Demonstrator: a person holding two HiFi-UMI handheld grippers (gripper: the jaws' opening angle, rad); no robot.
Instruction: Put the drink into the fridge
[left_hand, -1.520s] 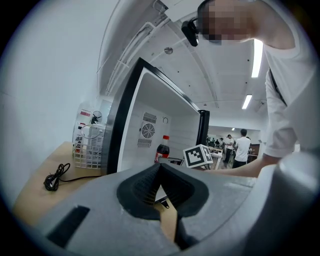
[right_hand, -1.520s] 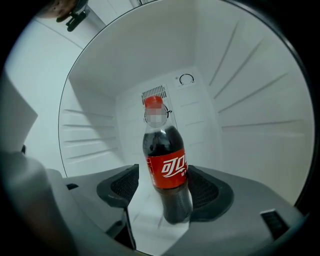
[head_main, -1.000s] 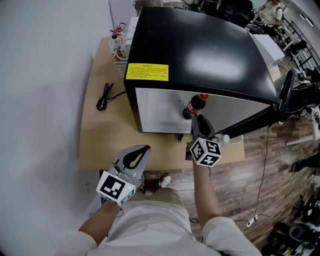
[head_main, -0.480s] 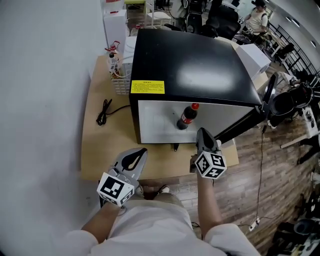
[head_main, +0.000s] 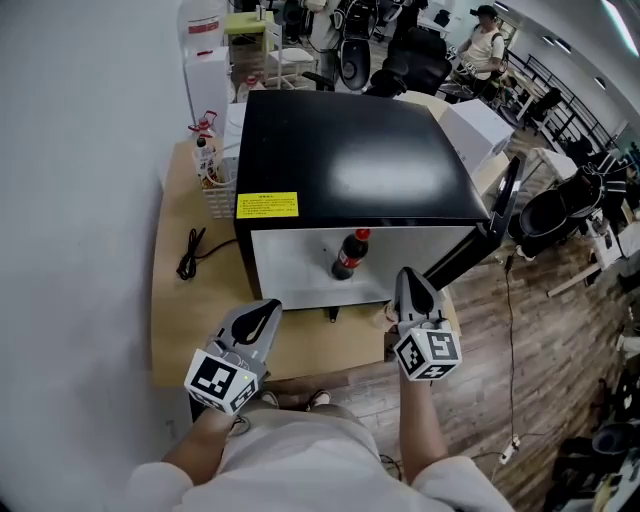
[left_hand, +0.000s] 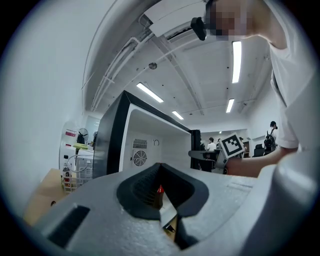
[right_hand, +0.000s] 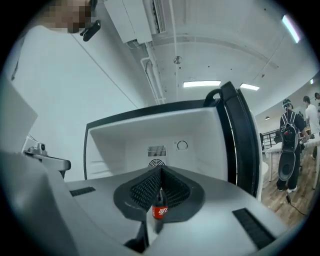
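The drink (head_main: 347, 255) stands upright inside the open fridge (head_main: 340, 160), near its front edge, so the placing looks done. What seems left is shutting the door (head_main: 500, 200), which hangs wide at the right. The right gripper (head_main: 408, 275) hovers just outside with jaws pressed together on nothing, and the left gripper (head_main: 268, 308) is likewise closed and empty. The bottle's red label (right_hand: 160, 212) bears white script too small to read, and the yellow sticker (head_main: 267, 205) is also illegible.
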